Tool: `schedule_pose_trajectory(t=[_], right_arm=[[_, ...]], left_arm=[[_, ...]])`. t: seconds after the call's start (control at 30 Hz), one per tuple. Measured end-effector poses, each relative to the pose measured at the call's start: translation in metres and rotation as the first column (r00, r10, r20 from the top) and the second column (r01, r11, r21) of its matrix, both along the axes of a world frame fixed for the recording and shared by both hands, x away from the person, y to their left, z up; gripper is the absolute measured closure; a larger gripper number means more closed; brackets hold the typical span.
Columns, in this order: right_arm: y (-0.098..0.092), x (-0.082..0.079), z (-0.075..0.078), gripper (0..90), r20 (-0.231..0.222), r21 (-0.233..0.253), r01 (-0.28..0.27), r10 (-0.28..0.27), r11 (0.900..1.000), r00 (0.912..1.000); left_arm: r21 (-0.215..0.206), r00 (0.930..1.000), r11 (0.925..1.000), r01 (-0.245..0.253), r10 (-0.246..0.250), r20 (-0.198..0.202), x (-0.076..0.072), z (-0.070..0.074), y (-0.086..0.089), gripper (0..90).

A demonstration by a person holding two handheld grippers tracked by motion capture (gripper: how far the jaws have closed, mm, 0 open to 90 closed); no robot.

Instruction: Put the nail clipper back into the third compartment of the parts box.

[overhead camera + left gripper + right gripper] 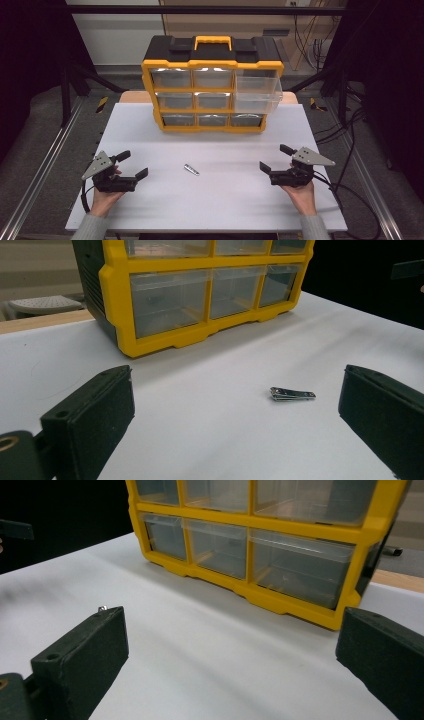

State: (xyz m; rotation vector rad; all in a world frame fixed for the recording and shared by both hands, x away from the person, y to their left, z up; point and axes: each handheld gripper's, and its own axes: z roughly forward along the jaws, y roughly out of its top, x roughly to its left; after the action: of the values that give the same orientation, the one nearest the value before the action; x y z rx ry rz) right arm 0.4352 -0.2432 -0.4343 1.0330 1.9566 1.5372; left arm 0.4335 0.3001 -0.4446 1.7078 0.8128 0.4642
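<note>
High view is showing me holding my left hand-held gripper [134,165] at about 8 o'clock on the white tabletop [220,210] and my right hand-held gripper [275,159] at about 4 o'clock, both with jaws standing wide apart and gripping nothing. A small metal nail clipper [191,170] is lying flat on the tabletop between them, a little nearer my left one and touching neither. At 12 o'clock a yellow and black drawer organizer [212,90] is standing at the far edge, its clear drawers in three rows; the top right drawer [257,92] is sticking out toward me while the others are sitting flush.

In the left gripper view my left hand-held gripper [235,410] is facing the nail clipper [292,394], which is lying between the jaws, closer to the right-hand one, with the organizer [200,295] behind at 12 o'clock. In the right gripper view my right hand-held gripper [230,655] is aiming at the organizer's [260,535] lower drawers, with bare tabletop between the jaws.
</note>
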Motion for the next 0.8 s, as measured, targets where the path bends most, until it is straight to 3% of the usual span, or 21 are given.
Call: schedule_pose_trajectory(t=[0.8], right_arm=[[0.053,0.013,0.01,1.4,-0.032,-0.039,-0.087,0.086,0.995,0.9958]], left_arm=[[0.007,1.0,1.0,-0.001,0.001,-0.007,0.001,-0.001,-0.001,1.2]])
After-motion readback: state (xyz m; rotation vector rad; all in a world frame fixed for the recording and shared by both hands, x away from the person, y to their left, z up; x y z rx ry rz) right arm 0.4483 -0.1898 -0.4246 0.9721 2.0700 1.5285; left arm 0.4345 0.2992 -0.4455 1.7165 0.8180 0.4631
